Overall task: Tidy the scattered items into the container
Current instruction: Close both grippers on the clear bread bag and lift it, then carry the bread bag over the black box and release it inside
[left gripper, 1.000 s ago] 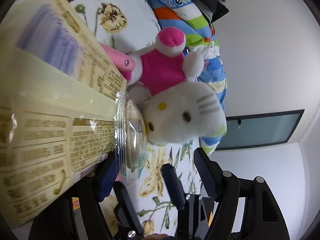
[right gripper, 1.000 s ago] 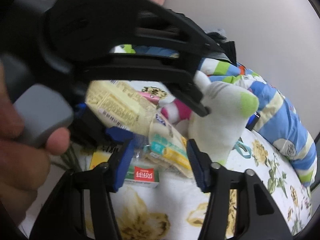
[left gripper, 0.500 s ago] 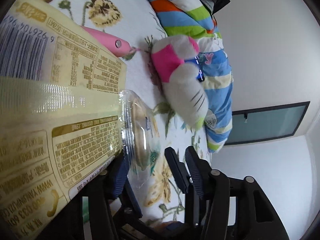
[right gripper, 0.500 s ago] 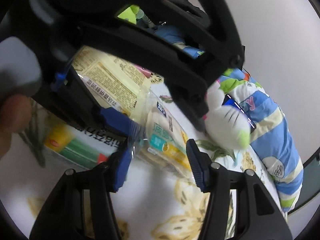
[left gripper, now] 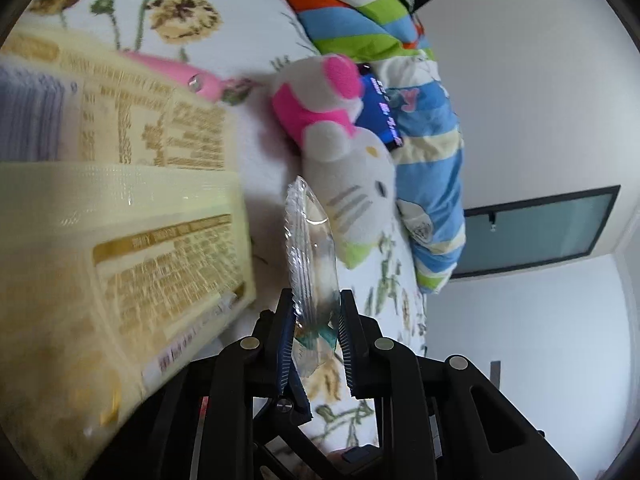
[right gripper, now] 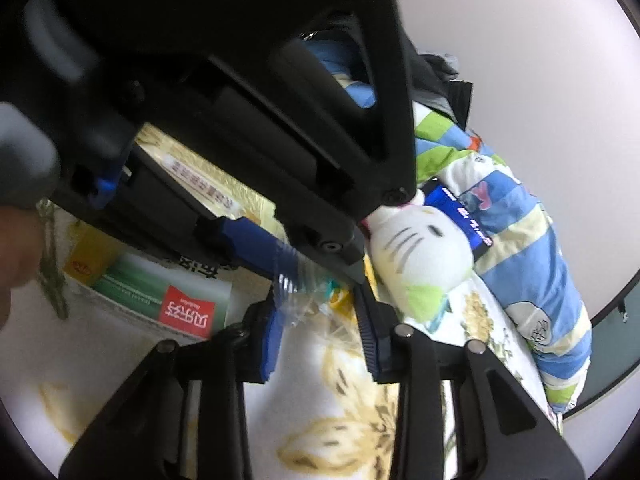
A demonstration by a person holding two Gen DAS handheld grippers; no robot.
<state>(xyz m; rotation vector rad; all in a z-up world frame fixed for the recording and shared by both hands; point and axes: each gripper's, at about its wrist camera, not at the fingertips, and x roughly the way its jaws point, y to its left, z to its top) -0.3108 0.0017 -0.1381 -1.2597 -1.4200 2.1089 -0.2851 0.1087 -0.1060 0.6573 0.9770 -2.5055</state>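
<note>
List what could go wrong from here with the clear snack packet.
1. Both tongs, left tongs and right tongs, pinch the same clear snack packet; pulling apart may tear it.
2. The film is slick and could slip.
3. The yellow bag crowds the left side and could get knocked.

The left gripper [left gripper: 314,340] was built of matte black plastic, its two fingers faced with ribbed blue pads [left gripper: 285,344] and joined to angular black linkage arms by round silver screws [left gripper: 249,343]. The right gripper [right gripper: 320,332] had the same make: black skeletal arms with open triangular cut-outs, blue ribbed pads [right gripper: 269,338], and silver pivot screws [right gripper: 403,331]. A grey block [right gripper: 24,160] sat on the left gripper's black body in the right wrist view.
</note>
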